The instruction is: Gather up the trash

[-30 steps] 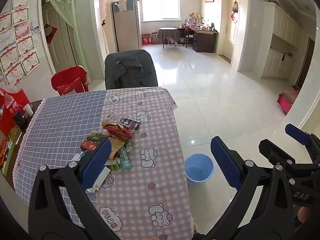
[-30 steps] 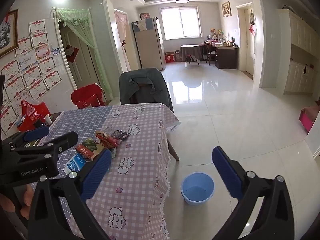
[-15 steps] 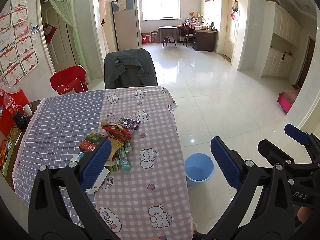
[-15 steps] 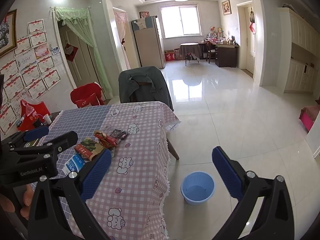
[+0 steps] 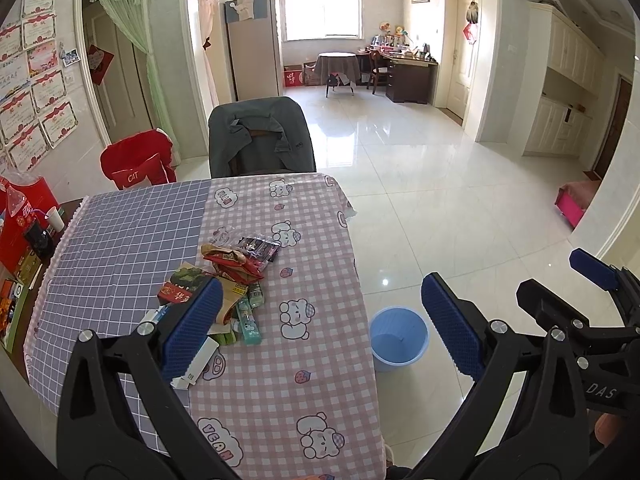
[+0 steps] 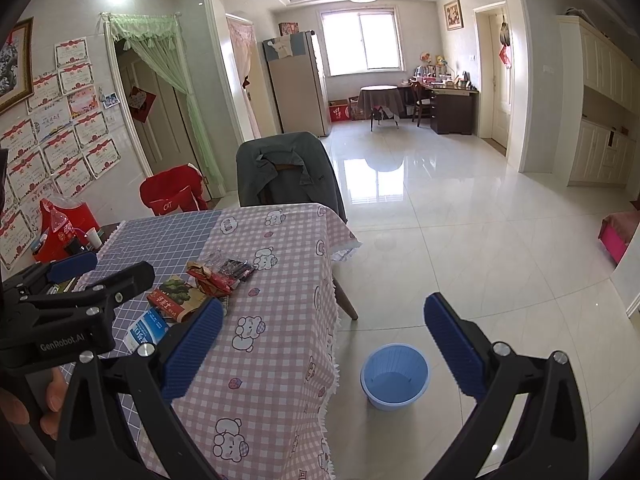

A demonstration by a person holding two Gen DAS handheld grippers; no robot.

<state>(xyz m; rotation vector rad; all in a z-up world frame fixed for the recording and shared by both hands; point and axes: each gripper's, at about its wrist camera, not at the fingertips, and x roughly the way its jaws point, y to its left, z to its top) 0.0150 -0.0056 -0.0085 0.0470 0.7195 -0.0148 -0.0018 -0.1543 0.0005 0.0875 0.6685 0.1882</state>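
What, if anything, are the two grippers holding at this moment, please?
Nothing: the left gripper and the right gripper are both open and empty.

Left gripper point(image 5: 320, 328): jaws spread wide, nothing between the blue pads point(image 5: 192, 328), lower half of frame. Right gripper point(image 6: 324, 348): same, wide apart, empty. Fingers of the person's left hand point(image 6: 24, 408) visible at lower left in right view, wrapped on the handle.

Black hand-held gripper point(image 5: 320, 330) frames, blue ribbed pads point(image 5: 192, 328), silver screws.
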